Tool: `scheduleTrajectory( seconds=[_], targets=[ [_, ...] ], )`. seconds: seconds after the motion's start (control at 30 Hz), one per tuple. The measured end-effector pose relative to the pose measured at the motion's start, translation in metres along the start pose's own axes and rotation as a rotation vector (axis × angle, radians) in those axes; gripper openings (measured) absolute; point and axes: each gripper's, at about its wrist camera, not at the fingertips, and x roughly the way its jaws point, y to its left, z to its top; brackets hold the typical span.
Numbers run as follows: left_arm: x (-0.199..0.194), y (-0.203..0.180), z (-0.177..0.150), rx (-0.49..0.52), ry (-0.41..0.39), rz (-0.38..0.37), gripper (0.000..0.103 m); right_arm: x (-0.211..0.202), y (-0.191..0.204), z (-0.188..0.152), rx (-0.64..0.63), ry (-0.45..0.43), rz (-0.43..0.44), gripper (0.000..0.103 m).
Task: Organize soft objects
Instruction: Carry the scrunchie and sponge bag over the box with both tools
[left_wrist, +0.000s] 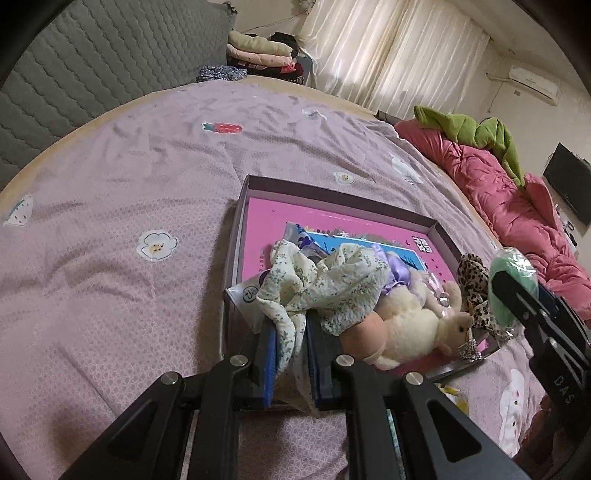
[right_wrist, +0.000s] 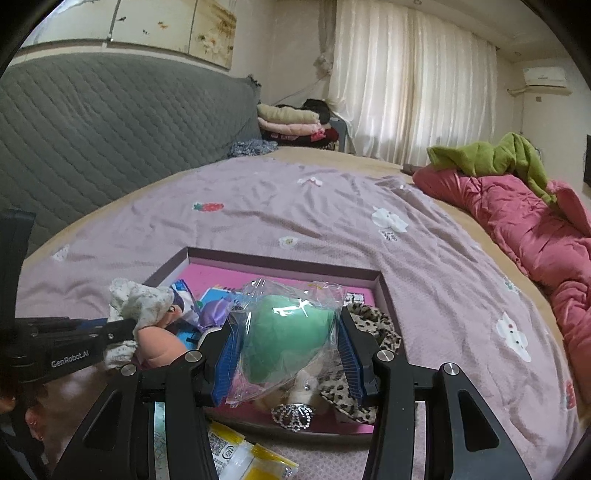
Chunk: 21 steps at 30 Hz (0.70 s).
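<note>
A shallow box (left_wrist: 332, 192) with a pink floor lies on the lilac bed; it also shows in the right wrist view (right_wrist: 280, 263). My left gripper (left_wrist: 290, 332) is shut on a floral cloth (left_wrist: 325, 280) at the box's near left corner; the cloth also shows in the right wrist view (right_wrist: 142, 301). My right gripper (right_wrist: 288, 343) is shut on a green soft toy in a clear bag (right_wrist: 286, 339), held over the box's near side; the toy also shows in the left wrist view (left_wrist: 511, 273). A cream plush (left_wrist: 413, 332), a leopard cloth (right_wrist: 373, 325) and a tiara (right_wrist: 293, 415) lie in the box.
A pink quilt (right_wrist: 535, 229) with a green blanket (right_wrist: 491, 155) lies along the bed's right side. A grey padded headboard (right_wrist: 110, 125) stands at the back left, with folded clothes (right_wrist: 291, 123) beside it. A yellow packet (right_wrist: 243, 458) lies in front of the box.
</note>
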Motion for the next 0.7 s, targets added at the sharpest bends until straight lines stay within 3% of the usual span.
scheduleTrajectory(
  seconds=[0.43, 0.7],
  targets=[
    [0.005, 0.0, -0.003, 0.018, 0.014, 0.023, 0.015, 0.028, 0.023, -0.02, -0.079, 0.078, -0.008, 0.05],
    [0.003, 0.003, -0.003, 0.006, 0.009, 0.023, 0.015, 0.029, 0.03, -0.028, -0.123, 0.081, -0.031, 0.051]
  ],
)
